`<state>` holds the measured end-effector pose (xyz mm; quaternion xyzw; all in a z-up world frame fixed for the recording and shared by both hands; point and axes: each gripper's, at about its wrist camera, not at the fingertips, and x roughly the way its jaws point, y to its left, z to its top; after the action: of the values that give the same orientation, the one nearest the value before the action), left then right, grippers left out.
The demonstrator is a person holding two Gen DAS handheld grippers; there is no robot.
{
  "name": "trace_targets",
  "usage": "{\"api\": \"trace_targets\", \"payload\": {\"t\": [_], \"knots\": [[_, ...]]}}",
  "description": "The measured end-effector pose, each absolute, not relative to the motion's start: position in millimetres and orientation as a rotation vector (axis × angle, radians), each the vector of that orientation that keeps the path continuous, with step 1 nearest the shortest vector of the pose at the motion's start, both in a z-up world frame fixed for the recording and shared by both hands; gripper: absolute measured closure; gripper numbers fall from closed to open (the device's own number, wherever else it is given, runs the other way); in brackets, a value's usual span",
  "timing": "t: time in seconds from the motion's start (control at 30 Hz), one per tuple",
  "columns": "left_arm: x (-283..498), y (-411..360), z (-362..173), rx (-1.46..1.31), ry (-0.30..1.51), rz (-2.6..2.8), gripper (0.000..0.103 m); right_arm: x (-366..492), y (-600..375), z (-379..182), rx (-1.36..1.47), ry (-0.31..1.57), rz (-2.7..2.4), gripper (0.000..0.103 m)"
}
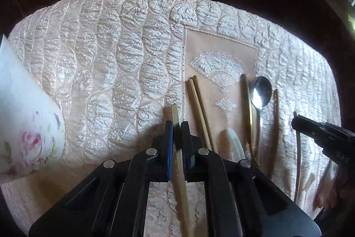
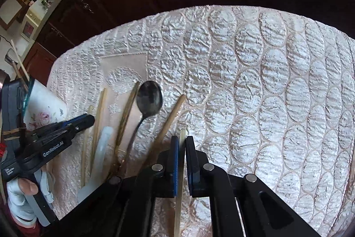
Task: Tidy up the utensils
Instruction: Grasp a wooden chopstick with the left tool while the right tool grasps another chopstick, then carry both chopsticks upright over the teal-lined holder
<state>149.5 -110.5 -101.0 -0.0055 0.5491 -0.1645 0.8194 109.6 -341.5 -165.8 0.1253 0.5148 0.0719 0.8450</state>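
Below both claws, each gripped chopstick (image 1: 180, 170) runs off-frame.

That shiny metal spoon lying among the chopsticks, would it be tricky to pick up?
Probably a little. The spoon looks polished, so pads may slip on it. Its thin handle lies flat on the quilted cloth, leaving little to get under. It looks rigid, so it should not flop, though the bowl end might make it tilt.
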Motion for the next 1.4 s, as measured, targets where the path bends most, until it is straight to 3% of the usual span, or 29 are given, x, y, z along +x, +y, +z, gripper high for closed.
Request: {"api": "trace_targets", "payload": {"t": [0.37, 0.57, 0.73, 0.8, 0.83, 0.97, 1.07, 1.2, 1.4], "knots": [[69.1, -56.4, 4.2, -0.08, 0.958, -0.439, 0.099, 45.6, -322.6, -57.7, 0.262, 0.849, 0.28, 0.098], [31.7, -22.6, 36.2, -0.066, 0.875, -0.422, 0.099, 14.0, -297.3, -9.6, 0.175, 0.765, 0.328, 0.098], [35.4, -34.3, 15.3, -0.06, 0.92, -0.415, 0.093, 2.2, -287.0, -2.0, 0.161, 0.756, 0.335, 0.098], [44.0, -47.7, -4.2, -0.034, 0.934, -0.381, 0.073, 0.0, -283.1, -4.9, 0.163, 0.757, 0.335, 0.098], [48.9, -53.0, -14.9, -0.029, 0.95, -0.373, 0.068, -0.1, -284.0, -6.6, 0.163, 0.757, 0.336, 0.098], [81.7, -74.4, -65.3, -0.03, 1.052, -0.33, 0.066, -3.6, -290.6, -5.4, 0.179, 0.751, 0.337, 0.098], [108.5, -88.1, -99.3, -0.006, 1.12, -0.287, 0.069, -7.1, -295.0, -4.5, 0.186, 0.749, 0.336, 0.098], [123.0, -99.4, -118.0, 0.037, 1.139, -0.272, 0.099, -8.6, -300.5, -4.8, 0.201, 0.743, 0.337, 0.098], [90.1, -76.1, -62.6, -0.044, 1.066, -0.379, 0.099, -9.6, -303.4, 4.1, 0.207, 0.724, 0.354, 0.098]]}}
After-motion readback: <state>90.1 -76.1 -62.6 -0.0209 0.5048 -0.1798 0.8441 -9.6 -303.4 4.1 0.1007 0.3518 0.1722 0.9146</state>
